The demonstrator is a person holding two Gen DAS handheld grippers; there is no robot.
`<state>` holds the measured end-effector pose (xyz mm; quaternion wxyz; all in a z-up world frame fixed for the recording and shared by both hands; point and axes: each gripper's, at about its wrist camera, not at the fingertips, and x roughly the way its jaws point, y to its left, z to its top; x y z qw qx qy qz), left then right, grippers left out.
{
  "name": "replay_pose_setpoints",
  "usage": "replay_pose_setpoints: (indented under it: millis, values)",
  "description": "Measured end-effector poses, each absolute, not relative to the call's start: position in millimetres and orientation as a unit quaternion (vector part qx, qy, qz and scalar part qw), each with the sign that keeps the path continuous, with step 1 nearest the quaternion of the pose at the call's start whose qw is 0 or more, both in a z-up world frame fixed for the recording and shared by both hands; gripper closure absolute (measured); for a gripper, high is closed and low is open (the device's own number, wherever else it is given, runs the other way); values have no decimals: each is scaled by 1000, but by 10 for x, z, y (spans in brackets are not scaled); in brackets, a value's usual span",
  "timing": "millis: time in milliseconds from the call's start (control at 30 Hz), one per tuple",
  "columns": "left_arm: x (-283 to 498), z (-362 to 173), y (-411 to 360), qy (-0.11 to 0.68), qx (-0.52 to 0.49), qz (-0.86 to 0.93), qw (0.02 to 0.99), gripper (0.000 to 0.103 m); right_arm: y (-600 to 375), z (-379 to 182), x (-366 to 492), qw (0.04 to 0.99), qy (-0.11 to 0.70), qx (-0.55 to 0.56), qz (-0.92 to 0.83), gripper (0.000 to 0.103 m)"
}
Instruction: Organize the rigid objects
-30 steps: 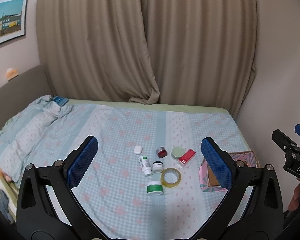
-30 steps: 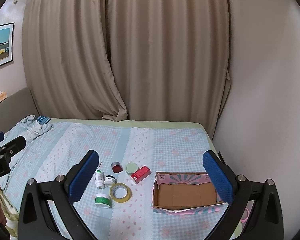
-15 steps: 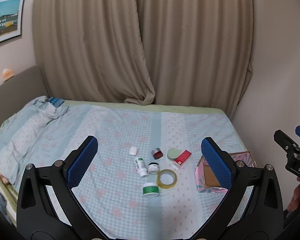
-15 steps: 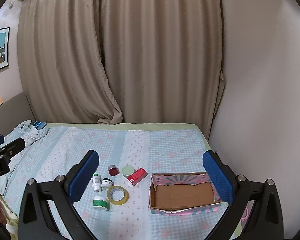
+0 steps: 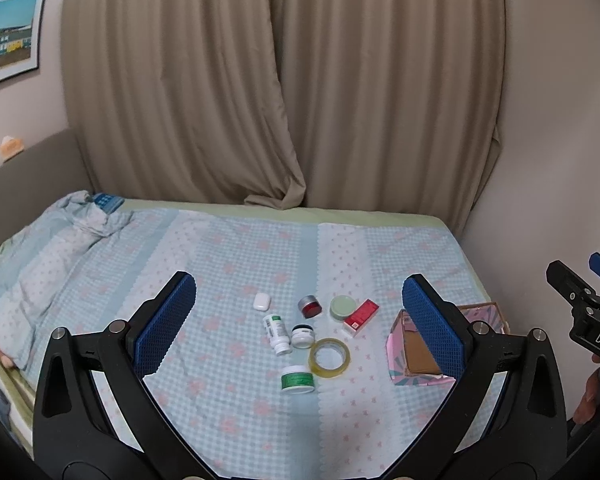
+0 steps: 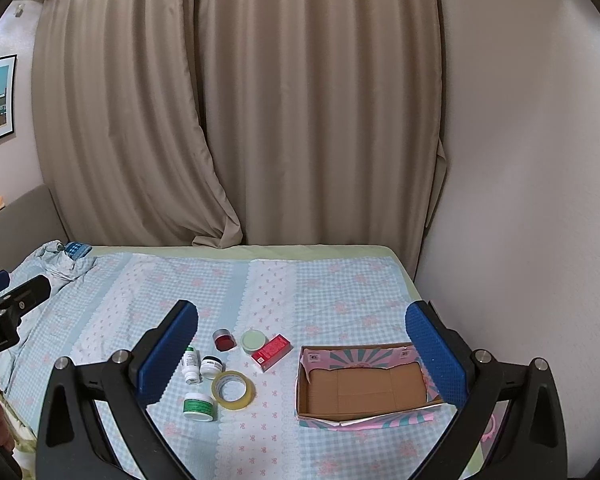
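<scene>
Though tipped flat, bottle (image 5: 277, 334) cap nearward.

Red box (image 6: 271, 352); yellow tape roll (image 6: 233, 389)

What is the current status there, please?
Both hand-held grippers open, empty. Items clustered around tape roll; cardboard box empty. Nothing obstructing.

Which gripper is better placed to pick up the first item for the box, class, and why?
Probably the left gripper: open, its fingers frame the cluster around the tape roll. The right gripper, also open, faces more toward the empty box.
</scene>
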<state>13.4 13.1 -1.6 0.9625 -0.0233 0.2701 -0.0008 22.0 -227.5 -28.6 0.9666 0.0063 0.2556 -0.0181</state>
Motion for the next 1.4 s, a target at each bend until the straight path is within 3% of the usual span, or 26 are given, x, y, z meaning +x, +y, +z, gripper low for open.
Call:
replay_pose_setpoints:
  millis: [1000,1400]
  values:
    - [398,-51,175,305,-32,11,952,1,-2208,-229,286,962,272,8,-14,0]
    - [1219,-754,812,404,-88,23,910,1,-1971,-679,746,946,323,-6,25,0]
